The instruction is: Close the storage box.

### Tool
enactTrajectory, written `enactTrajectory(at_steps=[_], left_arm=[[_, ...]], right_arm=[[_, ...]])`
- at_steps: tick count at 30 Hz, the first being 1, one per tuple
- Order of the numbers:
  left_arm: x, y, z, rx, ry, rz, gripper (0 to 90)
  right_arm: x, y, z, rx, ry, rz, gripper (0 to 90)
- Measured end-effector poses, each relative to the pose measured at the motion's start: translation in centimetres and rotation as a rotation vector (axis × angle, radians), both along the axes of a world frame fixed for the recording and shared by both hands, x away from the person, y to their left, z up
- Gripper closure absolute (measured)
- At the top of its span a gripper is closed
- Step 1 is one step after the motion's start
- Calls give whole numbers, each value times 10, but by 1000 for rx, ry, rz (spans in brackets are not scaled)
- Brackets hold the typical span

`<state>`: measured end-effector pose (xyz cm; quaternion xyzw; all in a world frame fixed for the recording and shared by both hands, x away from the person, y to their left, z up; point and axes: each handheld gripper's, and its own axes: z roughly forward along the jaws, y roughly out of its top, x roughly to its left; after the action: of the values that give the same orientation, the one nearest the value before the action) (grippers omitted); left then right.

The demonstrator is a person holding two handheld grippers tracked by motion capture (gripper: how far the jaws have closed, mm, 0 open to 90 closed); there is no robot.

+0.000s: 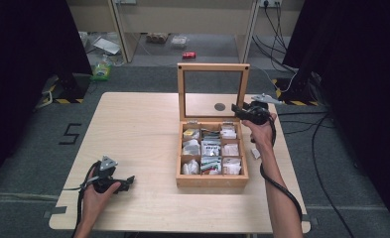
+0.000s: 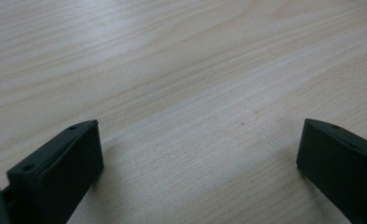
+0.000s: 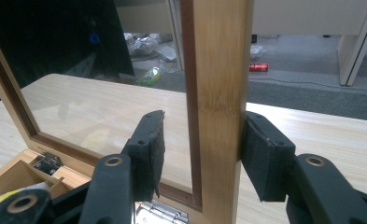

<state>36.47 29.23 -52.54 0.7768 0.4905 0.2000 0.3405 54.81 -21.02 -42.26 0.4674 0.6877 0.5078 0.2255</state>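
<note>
Between the right gripper (image 3: 197, 154) jaws: the box lid's frame (image 3: 221, 93), one pad touching, not clamped; left gripper (image 2: 197, 163) open over bare table (image 2: 172, 70).

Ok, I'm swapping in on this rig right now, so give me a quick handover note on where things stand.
Right tool: its jaws straddle the right post of the box's raised lid frame; one pad touches it, the other stands off the glass. Not yet gripped.
Left tool: open, idle on the table, holding nothing.
Wooden box: open, lid upright, compartments filled with packets.
Done: lid frame reached.
Left: probably clamp the frame and swing the lid.
</note>
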Motion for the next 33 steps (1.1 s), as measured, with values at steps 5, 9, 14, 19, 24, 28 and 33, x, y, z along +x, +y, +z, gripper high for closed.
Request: enactTrajectory(at_steps=[5, 9, 14, 19, 24, 28, 33], left_arm=[[0, 0, 0, 0, 0, 0, 0], [0, 0, 0, 0, 1, -1, 0], [0, 0, 0, 0, 0, 0, 0], [0, 0, 0, -1, 0, 0, 0], [0, 0, 0, -1, 1, -1, 0], [0, 0, 0, -1, 1, -1, 0], [0, 0, 0, -1, 1, -1, 0]], right_arm=[[-4, -3, 0, 22, -2, 10, 540], [-9, -5, 0, 28, -12, 17, 540], [-14, -9, 0, 49, -12, 14, 569], [-19, -9, 0, 38, -27, 21, 544], [-25, -5, 2, -1, -35, 25, 513], [-28, -3, 2, -20, -43, 25, 495], [-33, -3, 4, 10, -30, -3, 500]])
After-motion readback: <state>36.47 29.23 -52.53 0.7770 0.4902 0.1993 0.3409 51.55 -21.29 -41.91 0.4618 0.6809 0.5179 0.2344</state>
